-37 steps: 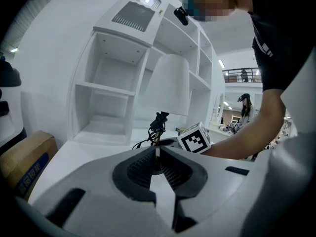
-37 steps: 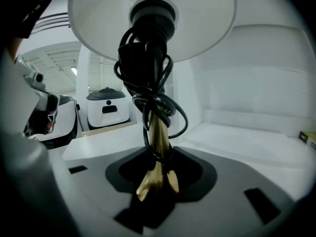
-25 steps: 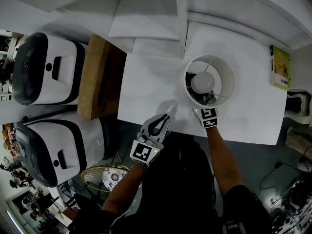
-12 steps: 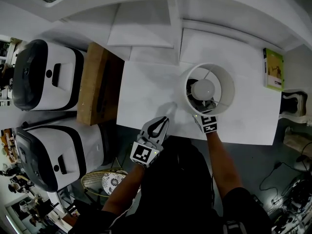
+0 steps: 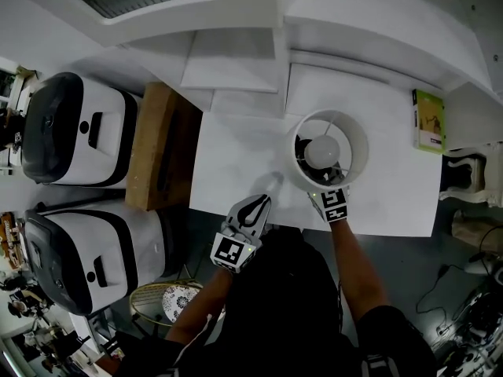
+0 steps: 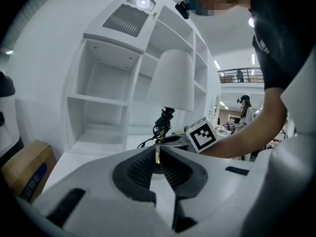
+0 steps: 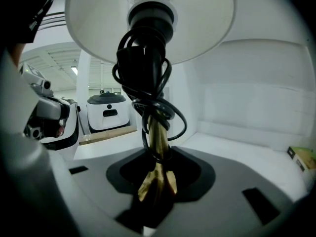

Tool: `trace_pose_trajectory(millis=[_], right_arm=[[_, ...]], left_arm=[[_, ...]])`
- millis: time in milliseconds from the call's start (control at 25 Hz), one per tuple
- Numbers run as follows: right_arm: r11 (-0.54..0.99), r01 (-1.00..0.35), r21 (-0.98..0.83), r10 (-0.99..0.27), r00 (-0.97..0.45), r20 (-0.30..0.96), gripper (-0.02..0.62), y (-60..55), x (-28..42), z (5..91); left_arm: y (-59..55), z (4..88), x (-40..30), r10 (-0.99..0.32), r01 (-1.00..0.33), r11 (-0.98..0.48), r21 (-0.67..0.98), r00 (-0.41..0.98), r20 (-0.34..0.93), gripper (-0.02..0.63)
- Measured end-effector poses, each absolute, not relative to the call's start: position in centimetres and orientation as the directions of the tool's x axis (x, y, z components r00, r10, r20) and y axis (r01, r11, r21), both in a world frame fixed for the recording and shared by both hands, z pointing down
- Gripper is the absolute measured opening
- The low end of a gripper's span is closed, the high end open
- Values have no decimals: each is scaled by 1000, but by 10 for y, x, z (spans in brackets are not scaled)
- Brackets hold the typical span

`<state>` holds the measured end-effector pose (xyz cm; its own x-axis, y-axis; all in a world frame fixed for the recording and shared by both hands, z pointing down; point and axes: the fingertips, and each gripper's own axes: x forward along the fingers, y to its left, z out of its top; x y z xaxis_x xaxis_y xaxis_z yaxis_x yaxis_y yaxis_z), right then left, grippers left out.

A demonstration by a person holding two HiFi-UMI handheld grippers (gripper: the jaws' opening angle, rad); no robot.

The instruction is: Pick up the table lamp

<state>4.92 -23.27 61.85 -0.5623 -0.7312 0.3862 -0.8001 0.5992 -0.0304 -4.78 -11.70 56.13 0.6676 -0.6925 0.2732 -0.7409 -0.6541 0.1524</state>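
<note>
The table lamp [image 5: 328, 149] has a white drum shade, a bulb and a brass stem [image 7: 159, 132] wound with black cord. Seen from the head view, it stands over the right part of the white table [image 5: 236, 155]. My right gripper [image 5: 333, 195] reaches under the shade from the near side. In the right gripper view, this right gripper [image 7: 157, 169] is shut on the brass stem. My left gripper [image 5: 263, 203] is at the table's near edge, left of the lamp, shut and empty. In its own view the lamp [image 6: 173, 80] stands ahead. Whether the lamp's base touches the table is hidden.
A cardboard box [image 5: 161, 148] lies at the table's left end. Left of it stand two white and black machines [image 5: 75, 128], [image 5: 82, 250]. A green book [image 5: 429, 120] lies at the far right. White shelving [image 6: 111, 93] rises behind the table.
My right gripper and the lamp in it have risen a little. The left gripper has risen slightly at the table's near edge.
</note>
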Motion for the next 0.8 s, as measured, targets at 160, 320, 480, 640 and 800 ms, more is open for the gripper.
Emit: trace_pose_trajectory(millis=[160,320,480,640,800], right_arm=[[613,-789,-42,-714,-575,399,138,-226,47,621],[610,-791,-39,-717,-572,399,138,-226,46,612],[611,-791,-36,-721,-574,389,138,-227,41,597],[610,-792,-36,-725,-576,377,138,-226,34,580],[609,-792,-32,-728,-575,374,138,-223,30,569]], left_arm=[[-117,555,-52,-694,-743,-652,152,665,277,20],[-118,547,-57,-698,-746,-651,140,661,276,20],[-119,534,-63,-700,-744,-656,124,662,267,20],[-121,525,-72,-705,-749,-652,120,657,266,20],[-124,518,-80,-708,-750,-653,108,655,265,20]])
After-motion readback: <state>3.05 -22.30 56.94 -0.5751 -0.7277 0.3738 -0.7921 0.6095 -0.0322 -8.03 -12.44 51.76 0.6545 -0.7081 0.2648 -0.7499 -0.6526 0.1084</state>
